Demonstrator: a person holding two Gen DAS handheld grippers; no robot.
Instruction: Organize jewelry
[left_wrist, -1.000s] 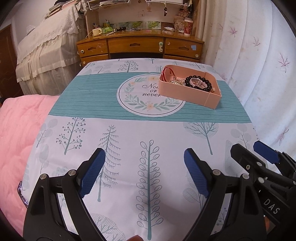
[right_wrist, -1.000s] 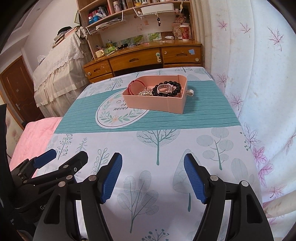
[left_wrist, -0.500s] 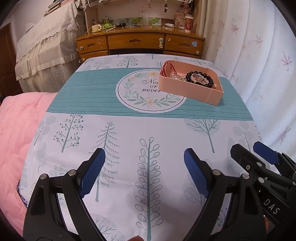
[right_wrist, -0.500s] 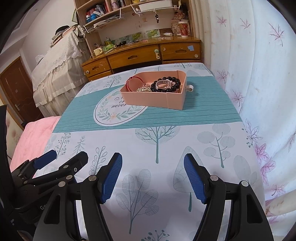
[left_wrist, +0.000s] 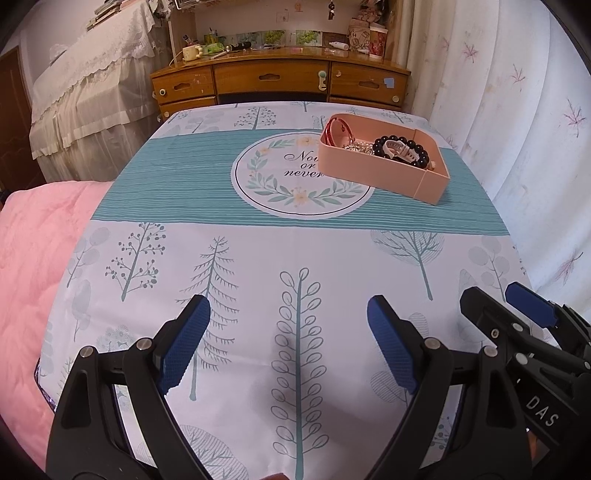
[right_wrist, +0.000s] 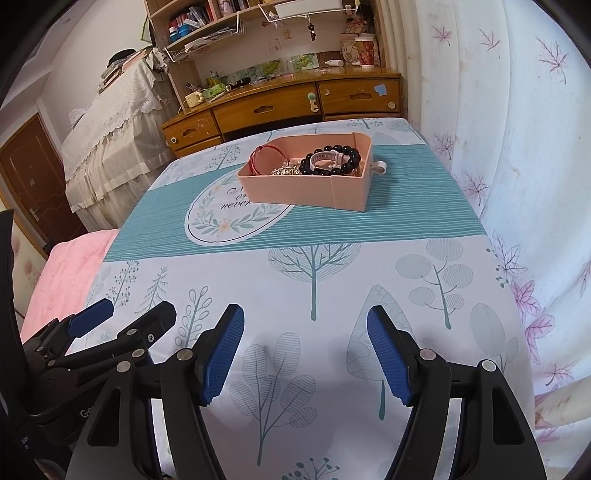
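jewelry tray (right_wrist: 306, 192) on tablecloth (left_wrist: 258, 258), wooden desk (left_wrist: 273, 79) behind; holds black bead bracelet (right_wrist: 330, 160), red bangle (right_wrist: 258, 158). left gripper (left_wrist: 288, 339), right gripper (right_wrist: 304, 349) wide open, empty.

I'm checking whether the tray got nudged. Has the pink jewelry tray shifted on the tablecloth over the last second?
No. The pink jewelry tray still overlaps the right edge of the round "Now or never" wreath print exactly as before; only the cameras' view tilted slightly.
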